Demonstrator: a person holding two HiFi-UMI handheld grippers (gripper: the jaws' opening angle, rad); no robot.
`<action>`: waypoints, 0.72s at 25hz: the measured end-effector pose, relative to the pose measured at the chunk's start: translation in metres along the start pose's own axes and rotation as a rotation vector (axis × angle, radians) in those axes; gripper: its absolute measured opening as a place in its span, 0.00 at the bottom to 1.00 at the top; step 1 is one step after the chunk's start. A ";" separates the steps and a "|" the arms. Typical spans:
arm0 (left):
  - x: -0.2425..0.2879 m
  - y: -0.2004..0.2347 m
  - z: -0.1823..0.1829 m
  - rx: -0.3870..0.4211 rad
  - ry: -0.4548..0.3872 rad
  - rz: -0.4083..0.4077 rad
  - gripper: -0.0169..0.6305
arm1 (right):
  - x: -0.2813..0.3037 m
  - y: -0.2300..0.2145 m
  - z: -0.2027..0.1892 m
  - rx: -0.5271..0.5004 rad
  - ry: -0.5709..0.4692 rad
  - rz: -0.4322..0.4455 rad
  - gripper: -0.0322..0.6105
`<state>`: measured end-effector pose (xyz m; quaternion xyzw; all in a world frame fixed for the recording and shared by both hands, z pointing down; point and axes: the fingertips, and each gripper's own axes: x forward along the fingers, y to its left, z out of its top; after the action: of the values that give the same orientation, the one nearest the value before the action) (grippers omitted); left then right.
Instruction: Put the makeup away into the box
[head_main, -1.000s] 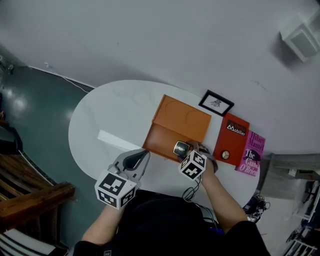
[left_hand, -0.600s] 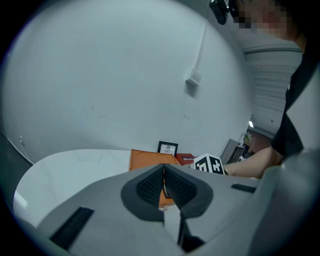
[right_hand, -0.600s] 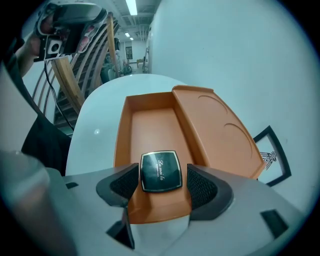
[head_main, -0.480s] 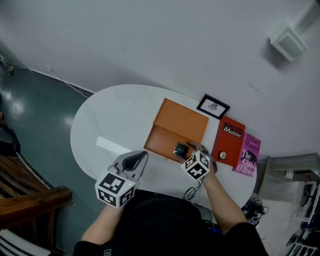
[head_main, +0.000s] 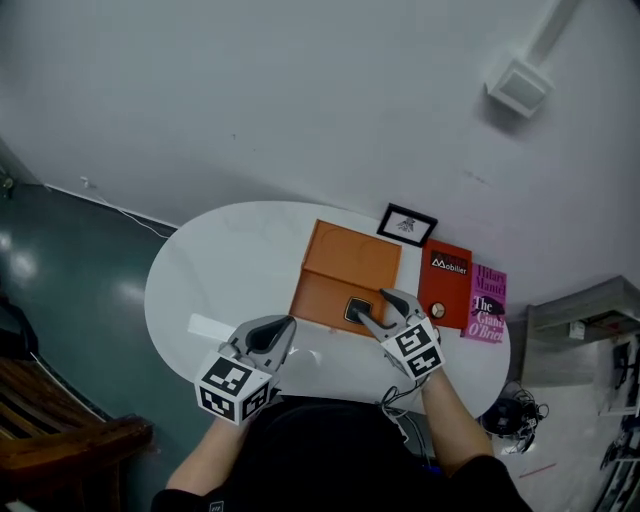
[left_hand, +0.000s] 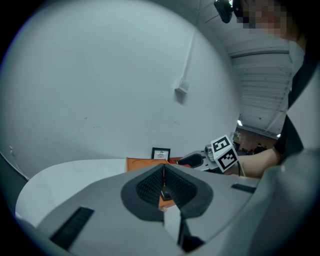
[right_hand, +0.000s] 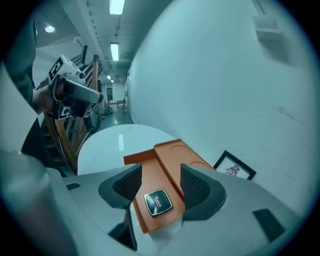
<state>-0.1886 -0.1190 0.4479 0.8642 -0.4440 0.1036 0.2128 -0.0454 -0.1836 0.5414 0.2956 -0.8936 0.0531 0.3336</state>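
Left to right:
- White oval table (head_main: 215, 262), left half bare.
- Left gripper (head_main: 286, 324) at the near edge, left of the box. Jaws pressed together, nothing between them. It's over bare tabletop, apart from the box.
- Orange box (head_main: 352, 258) mid-table. Far section has two round recesses, near section is a flat lower tray.
- Black square compact (right_hand: 158, 202) lies flat in the near section, toward its right end.
- Right gripper (head_main: 377, 306) at the box's near right corner. Jaws spread wide, one on each side of the compact and clear of it, so no grip on it.
- Small black picture frame (head_main: 406, 224) just past the box's far right corner, against the wall.
- Red book (head_main: 446, 285) lies flat right of the box, with a pink book (head_main: 485, 304) beside it at the table's right end.
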 end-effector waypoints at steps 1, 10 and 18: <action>-0.002 0.000 0.003 0.009 -0.007 -0.010 0.05 | -0.007 0.002 0.006 0.020 -0.024 -0.014 0.43; -0.004 -0.002 0.033 0.130 -0.066 -0.085 0.05 | -0.058 -0.001 0.066 0.204 -0.292 -0.105 0.13; 0.032 -0.019 0.035 0.109 -0.042 -0.103 0.05 | -0.101 -0.053 0.046 0.201 -0.311 -0.244 0.12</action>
<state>-0.1547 -0.1482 0.4232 0.8982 -0.3969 0.0985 0.1611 0.0197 -0.1900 0.4372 0.4381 -0.8820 0.0550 0.1645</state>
